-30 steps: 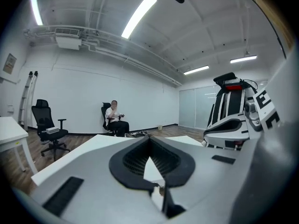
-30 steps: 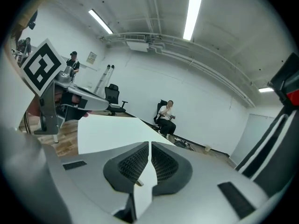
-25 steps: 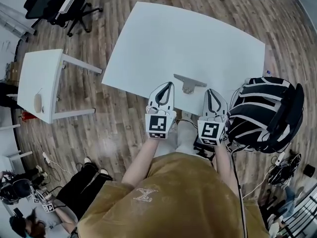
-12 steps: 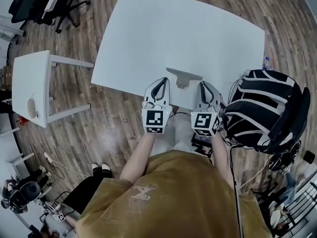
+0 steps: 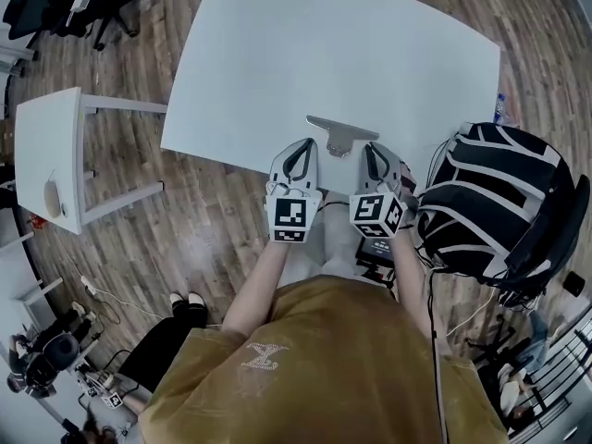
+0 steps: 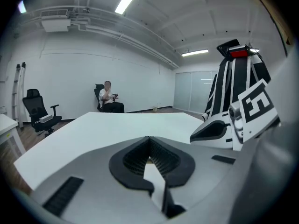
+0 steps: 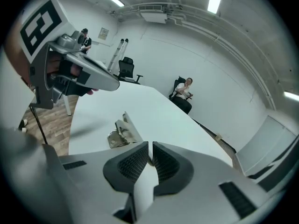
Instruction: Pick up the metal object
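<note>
The metal object (image 5: 339,136), a flat silvery bracket with a small tab, lies on the white table (image 5: 351,54) near its front edge. My left gripper (image 5: 308,144) is just left of it and my right gripper (image 5: 369,148) just right of it, both over the table edge. In the right gripper view the metal object (image 7: 122,130) lies ahead and to the left of the right gripper (image 7: 150,146), whose jaws are closed with nothing between them. Seen in its own view, the left gripper (image 6: 149,139) is shut and empty too; the bracket is hidden there.
A black backpack with white stripes (image 5: 495,202) sits close by my right arm. A small white side table (image 5: 55,151) and an office chair (image 5: 51,3) stand to the left on the wood floor. A person (image 6: 110,99) sits far behind the table.
Both grippers have moved forward to the table's front edge and now flank the metal object. The right one has drawn in closer to it. The jaws have stayed closed.
</note>
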{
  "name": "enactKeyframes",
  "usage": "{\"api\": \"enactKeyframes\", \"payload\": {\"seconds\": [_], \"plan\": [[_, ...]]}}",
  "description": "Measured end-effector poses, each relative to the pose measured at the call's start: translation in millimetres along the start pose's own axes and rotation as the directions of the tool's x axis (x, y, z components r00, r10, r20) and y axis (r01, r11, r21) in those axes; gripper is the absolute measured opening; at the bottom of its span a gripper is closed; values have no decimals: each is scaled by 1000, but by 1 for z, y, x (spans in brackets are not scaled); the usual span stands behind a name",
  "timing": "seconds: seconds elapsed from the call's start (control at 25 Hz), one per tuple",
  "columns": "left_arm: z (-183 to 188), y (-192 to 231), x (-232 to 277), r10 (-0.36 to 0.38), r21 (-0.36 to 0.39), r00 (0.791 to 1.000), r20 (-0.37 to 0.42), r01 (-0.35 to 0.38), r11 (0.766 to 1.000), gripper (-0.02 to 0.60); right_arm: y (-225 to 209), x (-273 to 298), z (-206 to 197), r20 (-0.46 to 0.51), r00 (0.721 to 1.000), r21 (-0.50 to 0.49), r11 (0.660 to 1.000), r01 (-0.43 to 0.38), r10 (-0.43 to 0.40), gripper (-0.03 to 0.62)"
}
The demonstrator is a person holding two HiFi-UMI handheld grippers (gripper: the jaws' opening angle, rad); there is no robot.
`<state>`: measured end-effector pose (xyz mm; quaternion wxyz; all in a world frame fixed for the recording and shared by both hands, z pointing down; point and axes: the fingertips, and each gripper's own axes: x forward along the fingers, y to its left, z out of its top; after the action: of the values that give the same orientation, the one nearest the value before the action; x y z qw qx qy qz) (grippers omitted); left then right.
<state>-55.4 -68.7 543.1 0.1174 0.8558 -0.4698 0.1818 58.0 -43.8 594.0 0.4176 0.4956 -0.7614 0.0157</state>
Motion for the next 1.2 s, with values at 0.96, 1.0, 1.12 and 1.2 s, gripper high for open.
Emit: {"api": "enactKeyframes", "payload": {"seconds": [0.96, 1.0, 1.12, 1.2], "plan": [[-40, 6, 30, -29, -9, 995, -100, 29, 1000, 8, 16, 47, -23, -120, 993, -224, 974, -37, 10, 49], [-42, 7, 31, -29, -12, 994, -103, 27, 1000, 6, 17, 48, -24, -121, 993, -240, 970, -36, 7, 49], [-44, 11, 30, -25, -19, 994, -108, 23, 1000, 6, 17, 49, -21, -112, 994, -294, 956, -27, -6, 49], [-44, 13, 29, -25, -23, 994, -108, 23, 999, 8, 17, 50, -17, -93, 995, -350, 937, -12, -22, 49]]}}
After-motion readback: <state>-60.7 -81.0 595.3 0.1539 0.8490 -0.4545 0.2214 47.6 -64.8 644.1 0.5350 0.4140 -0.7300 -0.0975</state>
